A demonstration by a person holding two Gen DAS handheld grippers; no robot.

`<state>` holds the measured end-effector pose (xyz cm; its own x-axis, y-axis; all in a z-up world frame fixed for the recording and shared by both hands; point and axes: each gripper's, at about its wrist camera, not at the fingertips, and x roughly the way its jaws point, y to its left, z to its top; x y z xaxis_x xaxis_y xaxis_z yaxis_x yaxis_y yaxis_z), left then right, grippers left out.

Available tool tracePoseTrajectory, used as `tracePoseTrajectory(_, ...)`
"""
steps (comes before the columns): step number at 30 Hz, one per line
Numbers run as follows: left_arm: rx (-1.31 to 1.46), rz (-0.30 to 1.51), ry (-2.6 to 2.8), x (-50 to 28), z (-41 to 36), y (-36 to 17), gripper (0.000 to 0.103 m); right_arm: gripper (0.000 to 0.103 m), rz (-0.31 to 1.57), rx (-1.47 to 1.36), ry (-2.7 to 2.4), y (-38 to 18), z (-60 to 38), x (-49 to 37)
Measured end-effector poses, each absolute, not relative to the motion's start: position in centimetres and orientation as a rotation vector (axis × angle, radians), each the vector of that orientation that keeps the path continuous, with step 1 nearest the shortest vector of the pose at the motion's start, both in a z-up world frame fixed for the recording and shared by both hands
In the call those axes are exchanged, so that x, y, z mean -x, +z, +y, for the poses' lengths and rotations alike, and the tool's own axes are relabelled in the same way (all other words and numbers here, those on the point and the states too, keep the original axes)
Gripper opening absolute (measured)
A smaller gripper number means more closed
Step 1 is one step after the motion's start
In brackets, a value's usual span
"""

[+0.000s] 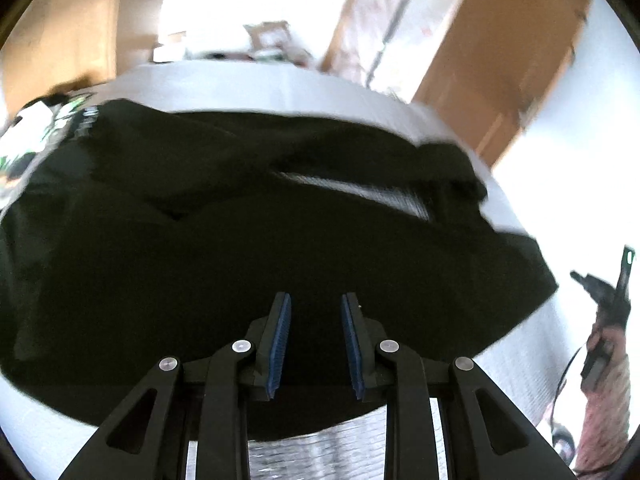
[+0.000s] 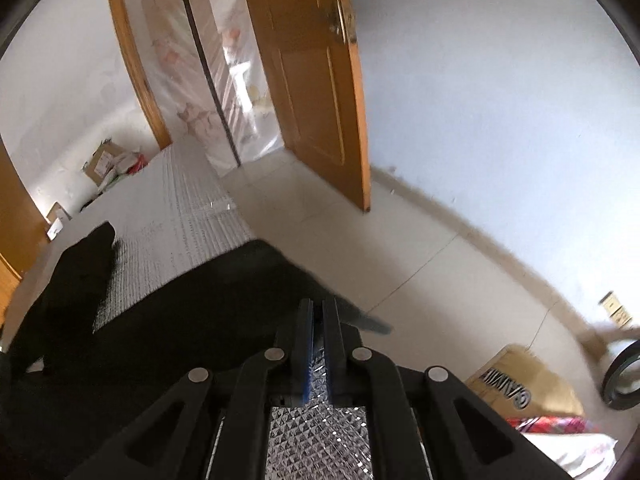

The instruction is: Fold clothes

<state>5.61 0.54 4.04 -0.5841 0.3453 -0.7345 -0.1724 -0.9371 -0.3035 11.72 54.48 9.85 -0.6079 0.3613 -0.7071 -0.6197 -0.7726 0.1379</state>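
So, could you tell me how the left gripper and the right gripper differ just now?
The left gripper has its jaws apart, with nothing between them; the right gripper is nearly shut. The left hangs over the middle of the black garment; the right sits at its edge, by the floor. Both have blue pads.

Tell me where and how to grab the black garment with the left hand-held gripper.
Take the black garment at its near hem, coming down from the near side. That edge lies flat on the silver mat just below the left hand-held gripper, whose jaws stand parted and empty.
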Motion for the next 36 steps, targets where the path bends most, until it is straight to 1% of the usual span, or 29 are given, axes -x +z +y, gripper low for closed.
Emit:
tracePoseTrajectory(3,1.230,-0.388,2.661,-6.0,-3.6,4.7,0.027,0.006,0.417,0.869,2.411,11.4,52.3,-12.3)
tracePoseTrajectory(4,1.234,-0.447,2.693,-6.2,-5.2,4.7,0.027,0.006,0.394,0.879,2.450,11.6,51.2,-12.0)
tracePoseTrajectory(6,1.243,-0.579,2.738,-6.5,-8.4,4.6,0.027,0.008,0.341,0.941,2.563,11.6,48.3,-11.1)
tracePoseTrajectory(8,1.260,-0.673,2.767,-7.0,-11.0,4.2,0.027,0.012,0.283,1.003,2.675,11.6,45.3,-10.2)
tracePoseTrajectory(13,1.306,-0.747,2.850,-8.6,-15.1,3.0,0.027,0.012,0.177,1.216,2.870,9.8,37.9,-7.9)
tracePoseTrajectory(18,1.349,-0.932,2.868,-9.7,-19.2,1.5,0.027,0.012,0.016,1.363,3.032,9.1,31.4,-7.4)
tracePoseTrajectory(21,1.338,-1.039,2.843,-10.1,-21.1,0.9,0.027,0.019,-0.033,1.427,3.135,9.2,28.2,-7.6)
tracePoseTrajectory(23,1.342,-1.098,2.858,-10.4,-22.0,0.7,0.027,0.026,-0.064,1.465,3.193,9.0,26.2,-7.7)
tracePoseTrajectory(27,1.308,-1.233,2.909,-11.1,-23.8,0.5,0.027,0.033,-0.177,1.508,3.276,8.8,22.6,-7.6)
tracePoseTrajectory(31,1.303,-1.304,2.837,-10.5,-24.6,0.0,0.030,0.036,-0.259,1.541,3.315,8.2,19.9,-7.4)
tracePoseTrajectory(34,1.301,-1.278,2.833,-9.8,-24.6,0.1,0.033,0.038,-0.334,1.569,3.329,7.7,18.2,-7.2)
tracePoseTrajectory(36,1.311,-1.243,2.836,-9.1,-24.4,0.1,0.033,0.039,-0.417,1.583,3.332,7.3,16.9,-7.4)
